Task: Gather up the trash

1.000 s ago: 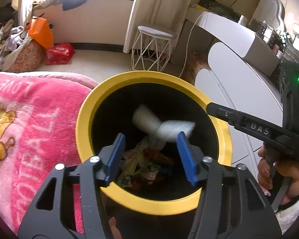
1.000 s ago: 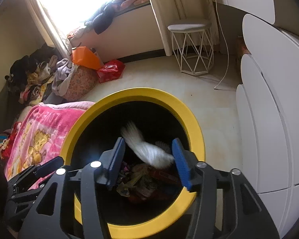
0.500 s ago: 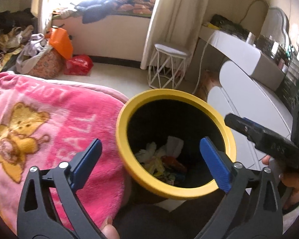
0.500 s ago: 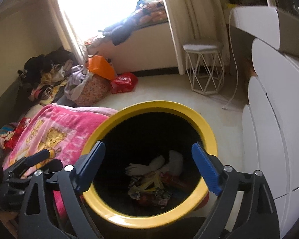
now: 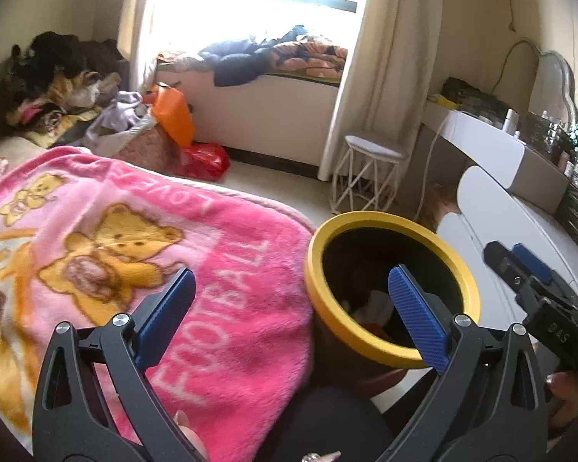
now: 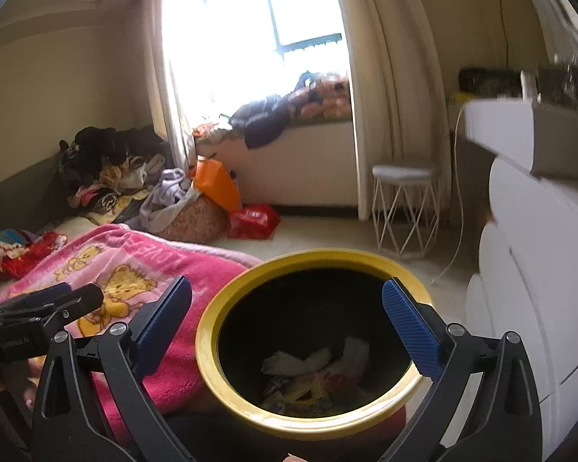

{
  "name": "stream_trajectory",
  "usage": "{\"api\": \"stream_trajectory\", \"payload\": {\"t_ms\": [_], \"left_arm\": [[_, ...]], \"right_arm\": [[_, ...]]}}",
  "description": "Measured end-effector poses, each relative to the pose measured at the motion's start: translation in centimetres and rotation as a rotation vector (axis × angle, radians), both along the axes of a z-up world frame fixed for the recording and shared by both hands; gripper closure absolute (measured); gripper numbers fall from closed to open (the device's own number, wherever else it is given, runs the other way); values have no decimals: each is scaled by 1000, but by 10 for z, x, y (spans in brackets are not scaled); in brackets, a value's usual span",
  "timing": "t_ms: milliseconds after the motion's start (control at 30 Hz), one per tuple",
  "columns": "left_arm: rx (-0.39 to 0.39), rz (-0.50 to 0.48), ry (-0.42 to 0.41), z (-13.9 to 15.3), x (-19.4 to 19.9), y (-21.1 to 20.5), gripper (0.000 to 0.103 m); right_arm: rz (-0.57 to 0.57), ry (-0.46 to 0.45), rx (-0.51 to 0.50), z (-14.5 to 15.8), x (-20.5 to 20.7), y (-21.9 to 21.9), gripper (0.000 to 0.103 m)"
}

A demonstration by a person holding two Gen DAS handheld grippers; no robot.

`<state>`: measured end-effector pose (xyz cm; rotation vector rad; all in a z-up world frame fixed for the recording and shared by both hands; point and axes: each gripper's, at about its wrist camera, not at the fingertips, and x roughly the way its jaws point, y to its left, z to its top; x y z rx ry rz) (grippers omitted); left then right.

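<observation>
A black bin with a yellow rim [image 5: 366, 217] [image 6: 212, 365] stands beside the bed. White crumpled tissues [image 6: 300, 362] [image 5: 377, 302] lie in it on top of coloured wrappers. My left gripper [image 5: 291, 273] is open and empty, one finger over the pink blanket [image 5: 135, 231] and the other over the bin mouth. My right gripper [image 6: 287, 283] hangs above the bin; its jaws are opening wide with nothing between them. Each gripper shows at the edge of the other's view: the right gripper [image 5: 520, 265] and the left gripper [image 6: 69, 296].
The pink blanket [image 6: 142, 265] borders the bin on the left. White drawers [image 6: 539, 269] stand close on the right. A white wire stool [image 5: 370, 177] is on the floor behind. Orange [image 5: 173, 115] and red [image 5: 204, 158] bags and piled clothes lie by the window.
Both grippers opened wide and let white tissues fall into the bin. Both have drawn back and up, and the left view has swung toward the blanket.
</observation>
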<state>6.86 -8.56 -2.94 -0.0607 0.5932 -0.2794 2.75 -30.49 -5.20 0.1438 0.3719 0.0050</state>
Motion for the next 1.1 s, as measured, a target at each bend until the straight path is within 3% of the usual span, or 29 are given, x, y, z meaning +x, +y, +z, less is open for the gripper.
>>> {"api": "stream_trajectory", "payload": {"t_ms": [400,1100], "left_arm": [[-1,69,-60,2,-26,17,11],[-3,71,-89,-1,-33,14,11]], "right_arm": [[-31,-109,-85,-6,-28,27,6],[-49,-105,-86,-13,-34,30,6]]}}
